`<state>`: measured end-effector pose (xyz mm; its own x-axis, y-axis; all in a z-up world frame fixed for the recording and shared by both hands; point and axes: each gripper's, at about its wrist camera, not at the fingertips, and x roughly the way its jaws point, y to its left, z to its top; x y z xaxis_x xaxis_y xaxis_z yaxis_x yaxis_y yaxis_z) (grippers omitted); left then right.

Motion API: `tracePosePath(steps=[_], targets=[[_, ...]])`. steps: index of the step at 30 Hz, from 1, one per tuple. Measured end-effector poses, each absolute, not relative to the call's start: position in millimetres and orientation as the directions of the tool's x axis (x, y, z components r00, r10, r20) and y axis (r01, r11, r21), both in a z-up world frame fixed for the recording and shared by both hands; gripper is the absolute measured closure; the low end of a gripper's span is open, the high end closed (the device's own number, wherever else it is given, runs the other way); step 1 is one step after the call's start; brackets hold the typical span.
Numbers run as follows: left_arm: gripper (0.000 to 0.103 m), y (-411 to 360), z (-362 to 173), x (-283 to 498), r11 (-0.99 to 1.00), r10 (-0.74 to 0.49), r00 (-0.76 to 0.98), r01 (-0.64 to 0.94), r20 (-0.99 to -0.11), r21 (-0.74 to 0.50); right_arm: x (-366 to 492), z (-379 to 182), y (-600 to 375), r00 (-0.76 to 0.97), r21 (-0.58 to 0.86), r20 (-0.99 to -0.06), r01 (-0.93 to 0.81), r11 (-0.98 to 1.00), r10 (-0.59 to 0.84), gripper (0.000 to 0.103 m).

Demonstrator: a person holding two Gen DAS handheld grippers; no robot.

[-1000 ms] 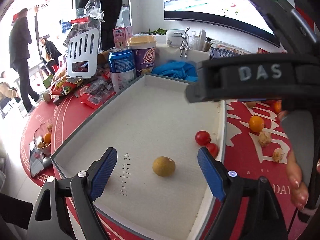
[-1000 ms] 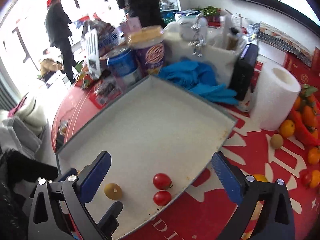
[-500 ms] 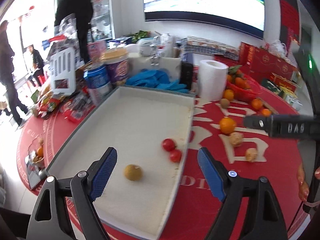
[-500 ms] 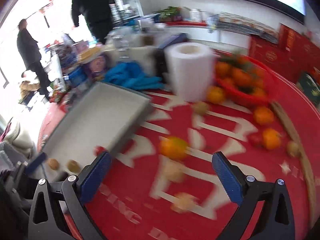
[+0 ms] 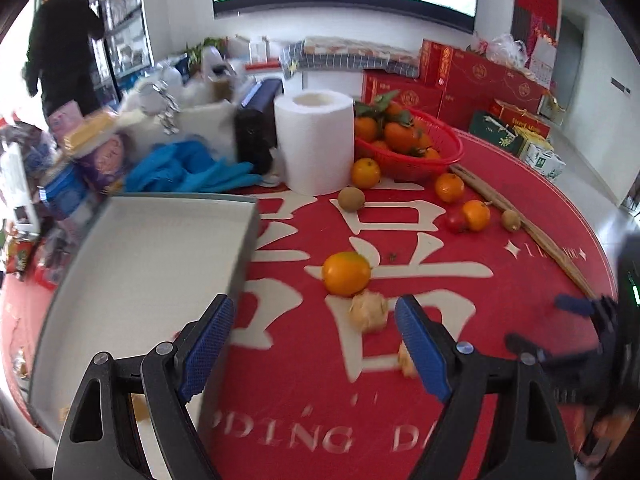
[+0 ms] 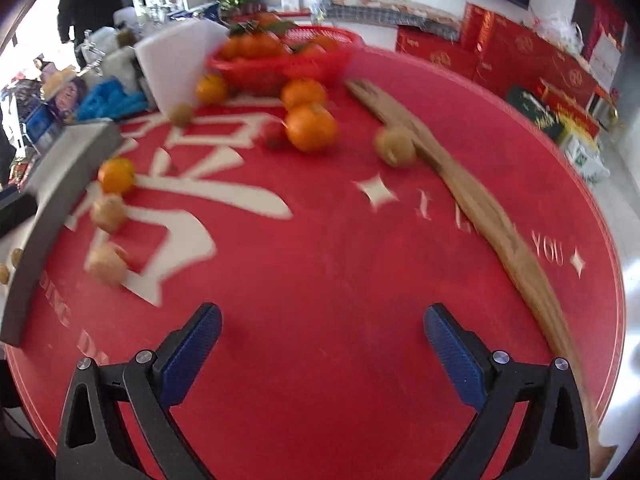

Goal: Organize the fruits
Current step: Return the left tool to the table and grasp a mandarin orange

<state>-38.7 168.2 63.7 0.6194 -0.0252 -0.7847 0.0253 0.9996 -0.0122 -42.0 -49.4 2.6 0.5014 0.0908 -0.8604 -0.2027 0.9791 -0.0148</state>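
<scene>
Two views. In my left wrist view, my left tongs (image 5: pixel 310 340) hang spread apart, gripping nothing, above the red surface (image 5: pixel 300 392). An orange (image 5: pixel 346 273) lies at 12 o'clock, a pale husked fruit (image 5: pixel 367 312) touching it, the grey tray (image 5: pixel 132 264) at 10 o'clock. In my right wrist view, blurred, my right tongs (image 6: pixel 322 342) gape empty; an orange (image 6: pixel 311 127) and a kiwi (image 6: pixel 395 146) lie around 12 o'clock, the red basket (image 6: pixel 280 62) beyond.

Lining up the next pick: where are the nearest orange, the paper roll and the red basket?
nearest orange (image 5: pixel 346 273), left wrist view, its middle
paper roll (image 5: pixel 316 152), left wrist view, side wall
red basket (image 5: pixel 416 162), left wrist view, front rim
</scene>
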Motion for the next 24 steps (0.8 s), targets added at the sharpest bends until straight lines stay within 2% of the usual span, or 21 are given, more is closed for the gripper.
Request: tracePosePath(steps=[3, 11, 14, 16, 24], targets=[[0.022, 163.3, 52.9, -16.1, 0.999, -0.035, 0.581, 0.011, -0.813, -0.036, -43.8, -0.3, -51.9, 0.528, -0.012, -0.843, -0.206, 0.979, 0.1, 0.0], [0.025, 146.4, 27.2, 10.2, 1.0, 0.01, 0.522, -0.003, -0.853, 0.01, -44.9, 0.3, -51.0, 0.556, -0.013, -0.824, -0.204, 0.979, 0.105, 0.0], [0.036, 143.9, 18.6, 16.2, 1.0, 0.021, 0.493, -0.013, -0.87, 0.017, -47.6, 0.9, -49.9, 0.559, -0.014, -0.822, -0.204, 0.979, 0.104, 0.0], [0.056, 145.4, 15.1, 18.1, 1.0, 0.009, 0.487, -0.021, -0.874, -0.001, -47.1, 0.9, -50.2, 0.56, -0.014, -0.822, -0.204, 0.979, 0.105, 0.0], [0.059, 155.9, 25.1, 5.1, 0.998, 0.002, 0.541, -0.049, -0.841, -0.029, -48.5, 1.1, -50.4, 0.567, -0.015, -0.818, -0.198, 0.98, 0.101, 0.0]])
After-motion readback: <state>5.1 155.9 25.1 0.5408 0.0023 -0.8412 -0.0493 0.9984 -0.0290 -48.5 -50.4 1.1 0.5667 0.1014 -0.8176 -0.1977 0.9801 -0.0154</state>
